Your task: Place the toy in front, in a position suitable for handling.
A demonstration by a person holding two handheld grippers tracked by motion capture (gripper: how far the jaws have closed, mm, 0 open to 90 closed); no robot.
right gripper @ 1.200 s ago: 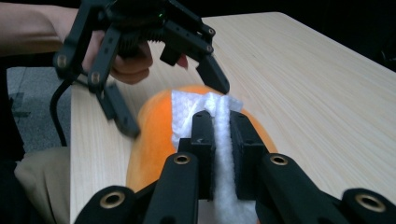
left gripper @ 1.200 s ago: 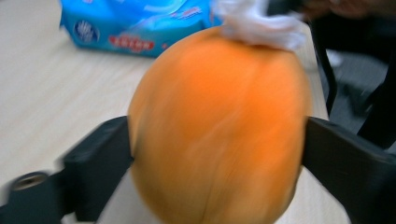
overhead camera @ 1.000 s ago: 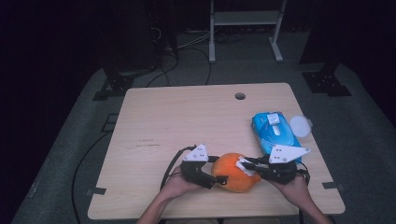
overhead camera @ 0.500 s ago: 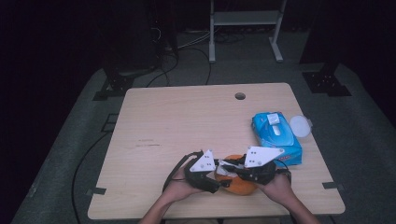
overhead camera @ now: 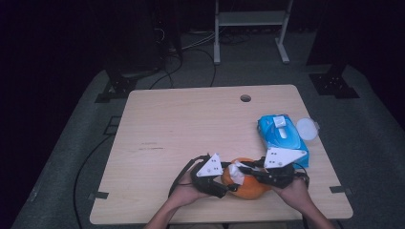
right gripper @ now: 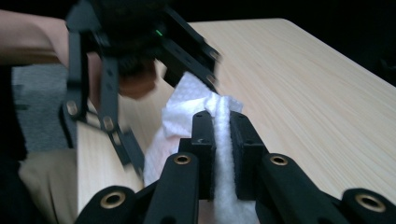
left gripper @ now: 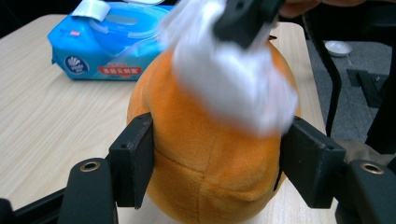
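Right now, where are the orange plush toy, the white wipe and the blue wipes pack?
orange plush toy (left gripper: 205,168), left gripper view, its front.
white wipe (right gripper: 180,114), right gripper view, crumpled top.
blue wipes pack (overhead camera: 282,138), high view, top face.

One orange plush toy (overhead camera: 248,187) sits on the worktop (overhead camera: 191,129), with one white wipe (overhead camera: 236,171) against it. There is one blue pack of wipes (overhead camera: 282,136) and one small white round lid (overhead camera: 306,129) beside it. Two grippers are present, a left gripper (overhead camera: 224,183) and a right gripper (overhead camera: 243,172), each with two jaws.
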